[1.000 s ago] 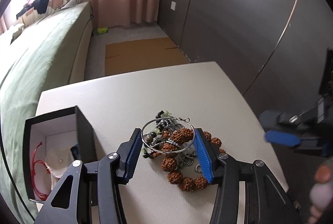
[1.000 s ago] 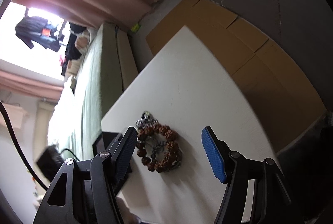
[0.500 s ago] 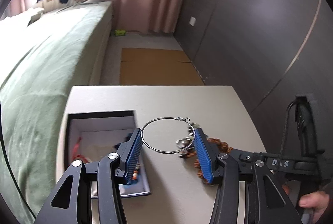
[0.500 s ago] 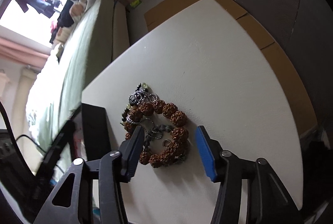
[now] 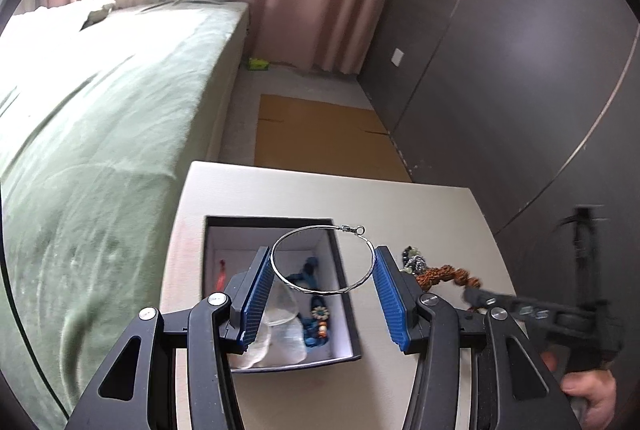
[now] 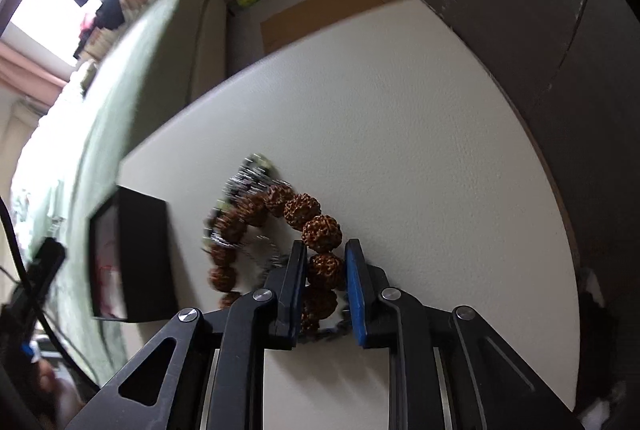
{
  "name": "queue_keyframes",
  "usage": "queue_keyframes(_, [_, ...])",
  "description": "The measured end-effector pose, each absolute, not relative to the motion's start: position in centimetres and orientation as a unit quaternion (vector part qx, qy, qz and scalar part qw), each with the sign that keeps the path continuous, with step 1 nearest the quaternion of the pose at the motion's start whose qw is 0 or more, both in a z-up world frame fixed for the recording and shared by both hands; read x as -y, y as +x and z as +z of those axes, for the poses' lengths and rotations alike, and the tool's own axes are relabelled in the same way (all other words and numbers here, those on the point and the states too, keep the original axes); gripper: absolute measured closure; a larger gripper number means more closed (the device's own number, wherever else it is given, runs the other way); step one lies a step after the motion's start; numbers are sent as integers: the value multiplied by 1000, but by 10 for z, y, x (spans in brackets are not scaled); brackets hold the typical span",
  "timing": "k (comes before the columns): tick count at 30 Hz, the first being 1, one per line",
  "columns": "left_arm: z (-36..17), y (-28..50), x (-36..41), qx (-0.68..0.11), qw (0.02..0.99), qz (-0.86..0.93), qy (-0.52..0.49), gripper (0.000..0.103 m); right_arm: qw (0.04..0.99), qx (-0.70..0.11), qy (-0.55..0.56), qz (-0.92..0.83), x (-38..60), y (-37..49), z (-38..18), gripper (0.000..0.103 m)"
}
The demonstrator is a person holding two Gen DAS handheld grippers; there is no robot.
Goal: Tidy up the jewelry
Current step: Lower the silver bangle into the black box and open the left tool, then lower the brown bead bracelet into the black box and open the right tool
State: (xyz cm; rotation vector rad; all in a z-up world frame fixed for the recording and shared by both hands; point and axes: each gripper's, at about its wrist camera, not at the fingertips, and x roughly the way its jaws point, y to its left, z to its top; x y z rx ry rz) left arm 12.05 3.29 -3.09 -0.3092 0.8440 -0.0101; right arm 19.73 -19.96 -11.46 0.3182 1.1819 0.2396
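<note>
My left gripper (image 5: 322, 286) is shut on a thin silver hoop bangle (image 5: 362, 280) and holds it above the open black jewelry box (image 5: 342, 280). The box holds a blue beaded piece (image 5: 316, 322), a red cord (image 5: 220, 272) and a clear pouch (image 5: 280, 326). My right gripper (image 6: 325, 278) is shut on a bead of the brown seed-bead bracelet (image 6: 312, 214), which lies on the white table (image 6: 420, 150) tangled with a silver chain (image 6: 244, 178). The box shows at the left in the right wrist view (image 6: 140, 254).
A green bed (image 5: 100, 134) runs along the table's left side. A dark wardrobe wall (image 5: 520, 70) stands to the right. Cardboard (image 5: 320, 142) lies on the floor beyond the table. The right gripper and hand show at the left wrist view's right edge (image 5: 552, 314).
My left gripper lifted the silver hoop off the pile and carried it left over the box. My right gripper moved down to the brown bracelet and closed on a bead.
</note>
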Motion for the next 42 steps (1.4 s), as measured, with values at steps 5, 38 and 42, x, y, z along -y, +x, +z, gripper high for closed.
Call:
queue_keyframes(5, [-29,112,-45,-409,899,3,-156,51,824,-508,188,167,207,178,-80,83])
queue_keyframes(38, [-18,104,-117,-376,885,10,-274,29,843,-359,239,321,132,146,8,83])
queue_keyframes(42, [-16,99,-130,-369,885,18,-285,29,837,-377,228,324,111,153,-9,83])
